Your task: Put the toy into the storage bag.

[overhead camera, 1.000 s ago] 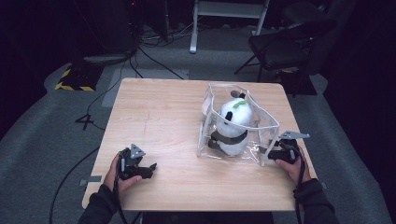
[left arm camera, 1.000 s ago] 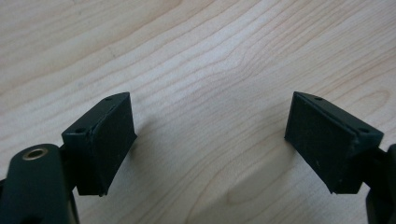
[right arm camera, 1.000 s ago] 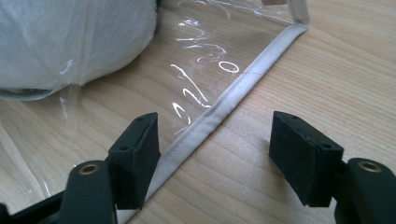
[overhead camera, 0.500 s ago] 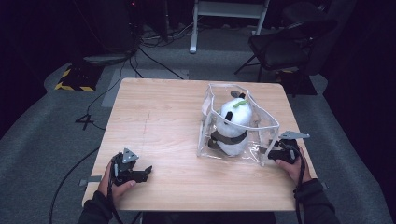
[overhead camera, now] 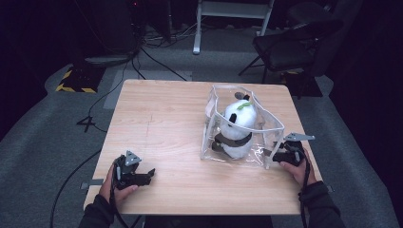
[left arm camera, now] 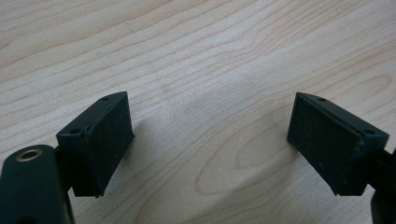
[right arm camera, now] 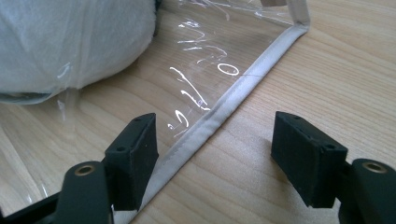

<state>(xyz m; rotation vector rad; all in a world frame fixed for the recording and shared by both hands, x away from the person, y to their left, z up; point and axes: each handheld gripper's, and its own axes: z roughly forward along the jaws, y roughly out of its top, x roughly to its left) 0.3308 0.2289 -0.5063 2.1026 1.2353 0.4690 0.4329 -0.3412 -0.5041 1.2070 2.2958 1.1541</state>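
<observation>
Since a second ago our left gripper (overhead camera: 142,176) has drawn back toward the near left corner of the light wooden desk (overhead camera: 161,114), its fingers apart over bare wood and just opening a little wider; the right gripper (overhead camera: 280,154) has kept its place. Its fingers stand apart, astride the white-trimmed bottom edge of the clear plastic bag (overhead camera: 271,130), not pressing it. The bag, holding the black-and-white plush panda (overhead camera: 235,128), stands right of centre; the left half offers open room.
</observation>
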